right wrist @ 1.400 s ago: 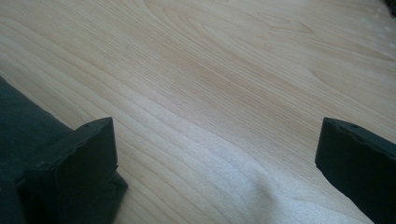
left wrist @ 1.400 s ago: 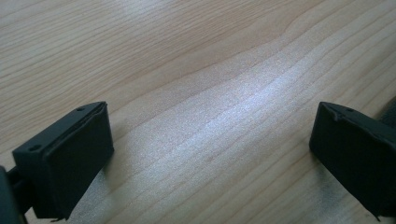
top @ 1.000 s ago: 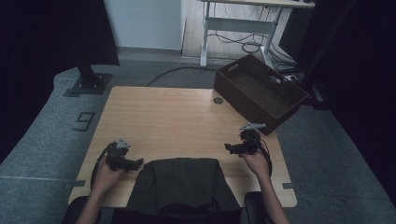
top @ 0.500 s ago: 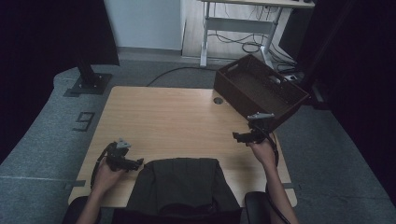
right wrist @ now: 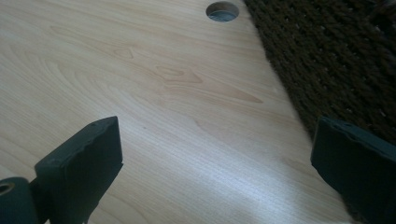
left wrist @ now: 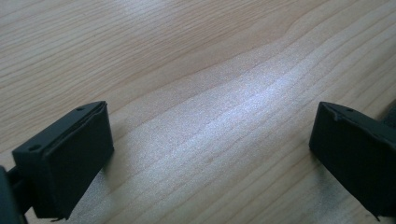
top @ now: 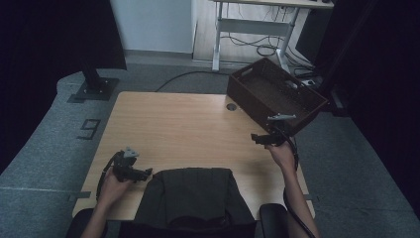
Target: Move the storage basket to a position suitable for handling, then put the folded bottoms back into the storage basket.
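The right gripper [top: 262,137] was held above the right part of the desk [top: 183,124], just in front of the near wall of a dark brown woven basket [top: 275,95]. In the right gripper view its jaws were seen set wide apart, with nothing between them but bare pale wood; the basket's knitted-looking wall [right wrist: 327,60] lay just beyond the right-hand jaw, close to it, though whether the two touched could not be told. A round cable hole [right wrist: 222,10] in the desk was seen ahead of the jaws, beside the basket's corner; in the high view the same hole [top: 231,106] was placed at the basket's near left corner. The basket was stood at an angle on the far right corner of the desk, part of it reaching past the desk's edge, and its inside appeared dark, so that any contents could not be made out.

The left gripper [top: 141,174] was held low at the near left of the desk, well apart from the basket. In the left gripper view its jaws were likewise spread wide, and only wood grain was seen between them. Just beside this gripper, at the near edge of the desk, a dark garment [top: 190,196] was laid flat. A cable was seen trailing from each gripper toward the person's forearms, which entered from the bottom of the high view.
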### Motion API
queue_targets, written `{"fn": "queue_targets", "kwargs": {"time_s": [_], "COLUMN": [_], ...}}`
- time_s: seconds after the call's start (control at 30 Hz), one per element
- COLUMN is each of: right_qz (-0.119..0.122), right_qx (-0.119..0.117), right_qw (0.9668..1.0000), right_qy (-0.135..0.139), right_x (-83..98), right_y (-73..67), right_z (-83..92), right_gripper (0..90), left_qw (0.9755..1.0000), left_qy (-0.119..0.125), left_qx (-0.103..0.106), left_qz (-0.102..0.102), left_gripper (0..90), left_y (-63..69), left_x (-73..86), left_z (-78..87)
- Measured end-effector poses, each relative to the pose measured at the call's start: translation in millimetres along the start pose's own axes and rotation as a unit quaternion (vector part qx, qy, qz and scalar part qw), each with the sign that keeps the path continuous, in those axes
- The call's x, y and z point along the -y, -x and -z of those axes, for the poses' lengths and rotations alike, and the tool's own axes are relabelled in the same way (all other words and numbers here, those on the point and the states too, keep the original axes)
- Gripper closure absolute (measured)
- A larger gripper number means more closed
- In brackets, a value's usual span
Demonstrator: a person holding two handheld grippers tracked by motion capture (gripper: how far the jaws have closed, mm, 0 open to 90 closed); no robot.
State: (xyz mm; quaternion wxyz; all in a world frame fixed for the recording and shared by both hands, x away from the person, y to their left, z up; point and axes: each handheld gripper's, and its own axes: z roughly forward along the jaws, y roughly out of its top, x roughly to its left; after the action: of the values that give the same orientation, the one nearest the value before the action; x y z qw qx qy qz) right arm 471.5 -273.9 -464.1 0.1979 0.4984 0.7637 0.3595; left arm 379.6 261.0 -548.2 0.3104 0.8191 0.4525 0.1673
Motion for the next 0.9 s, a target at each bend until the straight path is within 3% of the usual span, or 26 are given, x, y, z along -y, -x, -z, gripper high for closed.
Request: {"fn": "queue_targets", "kwargs": {"time_s": [0.47,0.9], "right_qz": [-0.001,-0.005], "right_qx": [0.002,0.014], "right_qw": [1.0000,0.9998], "right_qy": [0.003,0.012], "right_x": [-11.6,-19.1], "right_y": [8.2,19.1], "right_z": [2.2,5.3], "right_gripper": [2.4,7.8], "left_qw": [1.0000,1.0000], "left_qy": [0.000,0.000], "left_qx": [0.000,0.000], "left_qz": [0.000,0.000], "left_gripper": [0.0,0.0], "left_y": [0.1,0.1], "left_x": [-0.1,-0.1], "left_z": [-0.1,-0.1]}}
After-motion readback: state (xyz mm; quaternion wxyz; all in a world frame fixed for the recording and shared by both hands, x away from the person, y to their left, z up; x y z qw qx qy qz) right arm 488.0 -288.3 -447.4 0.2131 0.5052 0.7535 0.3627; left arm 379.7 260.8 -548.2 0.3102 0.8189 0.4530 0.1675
